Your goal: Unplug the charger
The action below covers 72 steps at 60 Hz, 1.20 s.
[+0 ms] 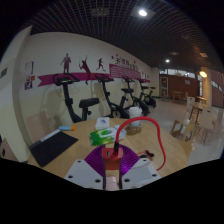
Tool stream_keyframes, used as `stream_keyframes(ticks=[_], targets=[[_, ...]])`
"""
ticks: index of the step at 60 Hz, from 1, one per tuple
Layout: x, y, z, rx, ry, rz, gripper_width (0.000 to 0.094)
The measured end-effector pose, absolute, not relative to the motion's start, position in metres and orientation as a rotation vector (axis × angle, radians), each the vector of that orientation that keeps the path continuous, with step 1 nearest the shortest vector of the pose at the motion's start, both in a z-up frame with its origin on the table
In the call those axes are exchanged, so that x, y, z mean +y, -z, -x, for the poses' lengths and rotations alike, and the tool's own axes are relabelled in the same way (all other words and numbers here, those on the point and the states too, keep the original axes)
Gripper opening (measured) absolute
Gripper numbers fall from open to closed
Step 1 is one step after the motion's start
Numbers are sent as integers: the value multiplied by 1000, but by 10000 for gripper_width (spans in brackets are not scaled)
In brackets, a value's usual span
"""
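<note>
The gripper [112, 172] is clamped on a small brown charger [111, 156], both purple pads [99, 158] pressing its sides; a red cable [143, 124] arcs up from the charger and bends down to the right over the wooden table [70, 145]. A black mat [52, 147] lies on the table to the left; a green item [101, 136] sits just beyond the fingers. Exercise bikes [75, 100] stand along the far wall [50, 60], well apart from the table.
</note>
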State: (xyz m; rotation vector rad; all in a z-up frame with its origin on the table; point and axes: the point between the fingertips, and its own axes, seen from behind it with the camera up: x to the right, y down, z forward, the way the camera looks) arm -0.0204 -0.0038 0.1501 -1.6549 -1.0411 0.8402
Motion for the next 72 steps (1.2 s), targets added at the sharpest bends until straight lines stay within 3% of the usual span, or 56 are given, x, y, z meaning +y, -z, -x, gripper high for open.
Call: stream_keyframes(ticks=[3, 6, 16, 25, 27, 31, 34, 38, 59, 72], targets=[[21, -159, 13, -1077, -798, 1661, 170], [41, -146, 4, -1131, -731, 1668, 170], [73, -72, -21, -1324, -599, 1787, 200], [66, -13, -30, -1452, -566, 1862, 302], [65, -9, -34, -1472, -556, 1882, 367], [63, -4, -40, -1477, -541, 1919, 651], [58, -15, -47, -1483, -549, 1930, 864], [49, -33, -61, -1474, -542, 1944, 853], [-33, -212, -205, -1406, -633, 1904, 856], [-69, -237, -267, -1339, -629, 1943, 856]])
